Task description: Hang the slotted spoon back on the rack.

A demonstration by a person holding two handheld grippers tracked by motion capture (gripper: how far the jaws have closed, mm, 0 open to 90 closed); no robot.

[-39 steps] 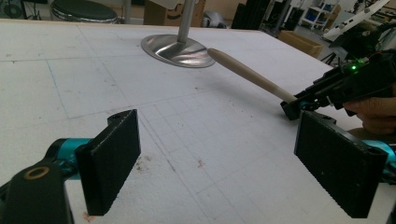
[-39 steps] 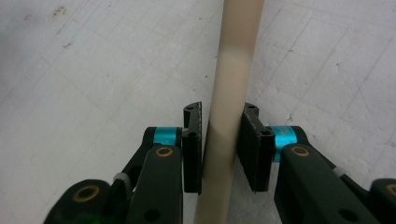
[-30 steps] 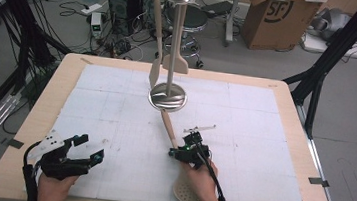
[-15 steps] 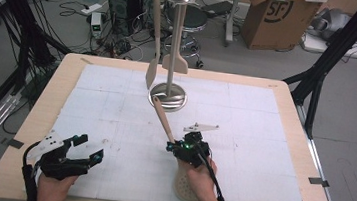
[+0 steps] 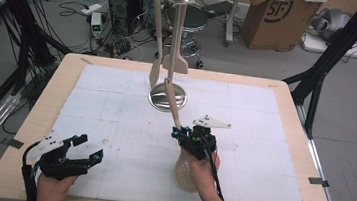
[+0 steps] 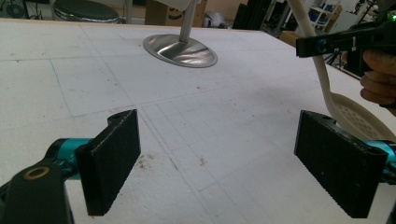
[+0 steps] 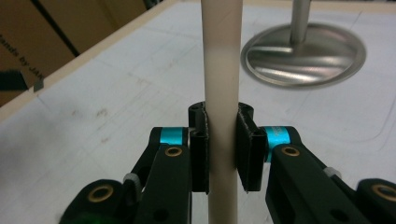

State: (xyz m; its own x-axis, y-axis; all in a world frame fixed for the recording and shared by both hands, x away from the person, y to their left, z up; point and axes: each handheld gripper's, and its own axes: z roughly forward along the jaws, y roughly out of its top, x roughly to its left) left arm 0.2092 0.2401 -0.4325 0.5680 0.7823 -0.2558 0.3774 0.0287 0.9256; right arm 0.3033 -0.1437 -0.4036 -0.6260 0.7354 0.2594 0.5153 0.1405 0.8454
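A beige slotted spoon with a long handle (image 5: pixel 172 102) is in my right gripper (image 5: pixel 179 131). Its jaws have just been closing and now press on the handle (image 7: pixel 222 70) from both sides. The spoon's perforated head (image 5: pixel 187 169) hangs low behind the hand, and the handle tip points up toward the metal utensil stand (image 5: pixel 166 99). My left gripper (image 5: pixel 88 149) rests open near the front left of the table. In the left gripper view the gap at my left gripper (image 6: pixel 217 154) has only bare mat, with the spoon head (image 6: pixel 357 119) to the right.
Two beige utensils (image 5: pixel 157 43) hang from the stand's top hooks, one a flat spatula (image 5: pixel 180 63). A white mat (image 5: pixel 116 104) covers the wooden table (image 5: pixel 32 130). Beyond the far edge are a stool, cables and a cardboard box (image 5: pixel 270 17).
My right gripper has risen with the spoon, and the handle tip now stands higher against the stand's base. The left gripper has not moved.
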